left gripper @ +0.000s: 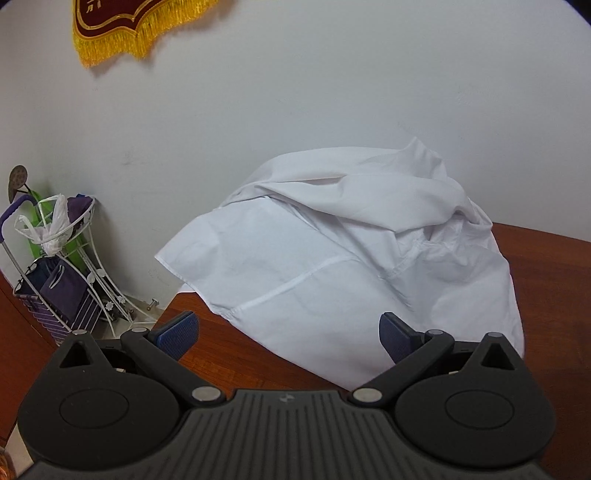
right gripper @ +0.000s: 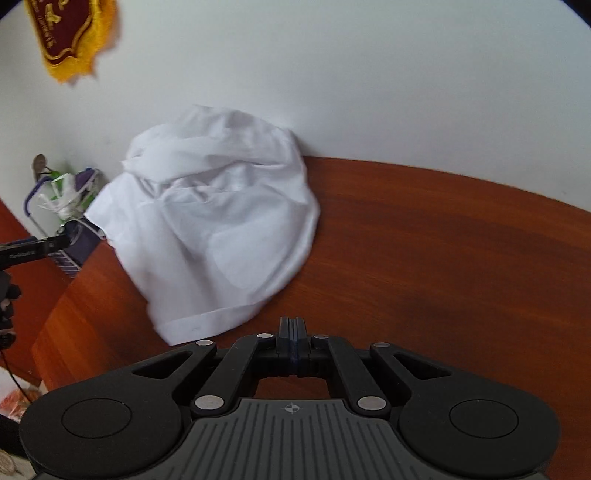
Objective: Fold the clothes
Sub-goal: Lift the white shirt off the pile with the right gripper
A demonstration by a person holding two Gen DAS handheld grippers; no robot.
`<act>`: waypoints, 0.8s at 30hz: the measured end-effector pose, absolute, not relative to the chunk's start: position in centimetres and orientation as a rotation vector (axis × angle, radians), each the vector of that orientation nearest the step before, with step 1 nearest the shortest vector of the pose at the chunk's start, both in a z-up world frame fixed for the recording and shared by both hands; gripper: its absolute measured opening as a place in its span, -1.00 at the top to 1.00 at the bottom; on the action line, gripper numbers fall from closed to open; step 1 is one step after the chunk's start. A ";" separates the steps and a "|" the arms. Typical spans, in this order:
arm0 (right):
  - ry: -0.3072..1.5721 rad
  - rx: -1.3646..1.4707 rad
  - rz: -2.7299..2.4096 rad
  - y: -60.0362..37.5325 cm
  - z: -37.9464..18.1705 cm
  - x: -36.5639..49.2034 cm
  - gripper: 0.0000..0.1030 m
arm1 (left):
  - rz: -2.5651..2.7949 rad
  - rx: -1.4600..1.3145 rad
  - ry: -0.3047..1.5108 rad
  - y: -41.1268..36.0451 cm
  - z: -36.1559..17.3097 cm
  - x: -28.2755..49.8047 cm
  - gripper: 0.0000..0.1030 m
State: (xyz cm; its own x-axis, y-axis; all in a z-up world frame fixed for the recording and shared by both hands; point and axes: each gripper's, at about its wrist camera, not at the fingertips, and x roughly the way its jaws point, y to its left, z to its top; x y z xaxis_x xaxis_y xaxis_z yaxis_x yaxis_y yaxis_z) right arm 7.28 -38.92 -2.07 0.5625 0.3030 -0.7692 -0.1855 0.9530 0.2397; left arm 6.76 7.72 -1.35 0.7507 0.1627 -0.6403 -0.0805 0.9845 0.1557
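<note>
A crumpled white garment [left gripper: 343, 254] lies heaped on the reddish-brown wooden table [left gripper: 554, 288], against the white wall, with one flap hanging past the table's left end. My left gripper [left gripper: 286, 332] is open just in front of the heap's near edge, its blue pads [left gripper: 179, 330] wide apart with nothing between them. In the right wrist view the same garment [right gripper: 218, 229] sits ahead and to the left. My right gripper [right gripper: 292, 326] is shut over bare table, just right of the garment's near hem, holding nothing. The other gripper's tip [right gripper: 37, 249] pokes in at the left edge.
A wire stand with a plastic bag and a purple trolley [left gripper: 62, 280] stands on the floor left of the table. A red pennant with gold fringe [left gripper: 125, 33] hangs on the wall. Bare wood [right gripper: 443, 258] stretches right of the garment.
</note>
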 end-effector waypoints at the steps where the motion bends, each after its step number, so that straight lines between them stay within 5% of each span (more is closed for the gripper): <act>1: 0.929 0.145 0.278 -39.4 -2.1 7.2 0.94 | 0.128 0.125 0.712 7.5 -1.5 6.7 -0.99; 7: 0.909 0.171 0.233 -40.8 -2.8 6.9 0.88 | 0.099 0.143 0.718 6.9 -1.9 6.6 -0.99; 14: 0.891 0.152 0.245 -39.9 -3.2 9.2 0.22 | 0.087 0.169 0.726 7.5 -2.2 8.2 -0.99; 24: 0.834 0.077 0.322 -35.6 -3.6 17.0 -0.27 | 0.085 0.186 0.734 8.1 -2.8 11.7 -0.99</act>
